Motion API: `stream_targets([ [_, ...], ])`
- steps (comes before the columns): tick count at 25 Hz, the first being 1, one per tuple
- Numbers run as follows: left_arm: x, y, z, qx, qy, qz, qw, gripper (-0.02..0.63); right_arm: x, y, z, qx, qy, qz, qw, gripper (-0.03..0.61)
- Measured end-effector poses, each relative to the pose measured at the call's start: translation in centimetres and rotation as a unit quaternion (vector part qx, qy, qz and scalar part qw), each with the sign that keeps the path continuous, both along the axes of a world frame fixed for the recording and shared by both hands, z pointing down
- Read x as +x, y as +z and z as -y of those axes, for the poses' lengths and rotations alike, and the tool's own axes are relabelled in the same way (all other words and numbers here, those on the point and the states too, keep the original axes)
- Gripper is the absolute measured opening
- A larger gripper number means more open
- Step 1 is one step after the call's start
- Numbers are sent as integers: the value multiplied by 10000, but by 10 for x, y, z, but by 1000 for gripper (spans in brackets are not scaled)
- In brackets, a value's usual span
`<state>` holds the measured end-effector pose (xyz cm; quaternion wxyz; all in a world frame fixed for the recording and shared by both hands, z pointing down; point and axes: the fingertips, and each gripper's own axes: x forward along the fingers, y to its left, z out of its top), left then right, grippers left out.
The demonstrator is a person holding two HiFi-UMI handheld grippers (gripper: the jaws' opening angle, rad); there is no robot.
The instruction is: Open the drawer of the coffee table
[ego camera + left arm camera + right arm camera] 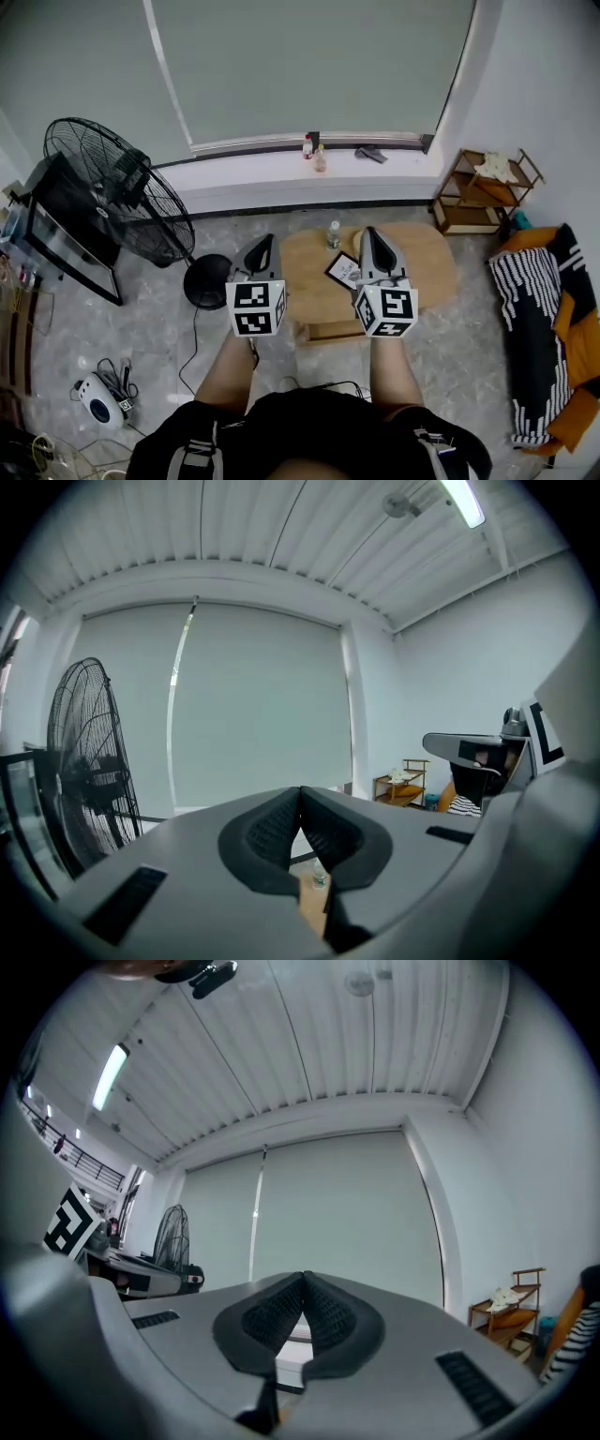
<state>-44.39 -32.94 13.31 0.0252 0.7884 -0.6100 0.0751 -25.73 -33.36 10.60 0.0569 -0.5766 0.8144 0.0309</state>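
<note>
black floor fan (117, 192) at far left, then my left gripper (265, 240), pinched shut on nothing, the wooden coffee table (427, 272) far below with what i take for its drawer (323, 332) under the near edge, in or out i can't tell, and my right gripper (371, 233), likewise shut and empty, both held too high to reach it.

We see a grey blind (309, 66) fully drawn, a marbled floor (469, 347), a black fan (112, 187) (standing at left) and a wooden shelf (483, 192) in the right corner.
</note>
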Motion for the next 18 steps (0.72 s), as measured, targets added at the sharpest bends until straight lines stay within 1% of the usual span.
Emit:
stream_targets([
  [4, -3, -4, -1, 23, 66, 62, 10000, 20, -5, -6, 0, 47, 26, 29, 10000, 14],
  [7, -3, -7, 0, 57, 40, 20, 10000, 20, -5, -12, 0, 92, 2, 40, 9999, 14],
  [13, 1, -14, 4, 100, 56, 32, 9999, 20, -2, -19, 2, 126, -122, 229, 9996, 14],
  [18, -4, -16, 7, 94, 45, 3, 9999, 20, -8, -22, 5, 168, -87, 103, 9998, 14],
])
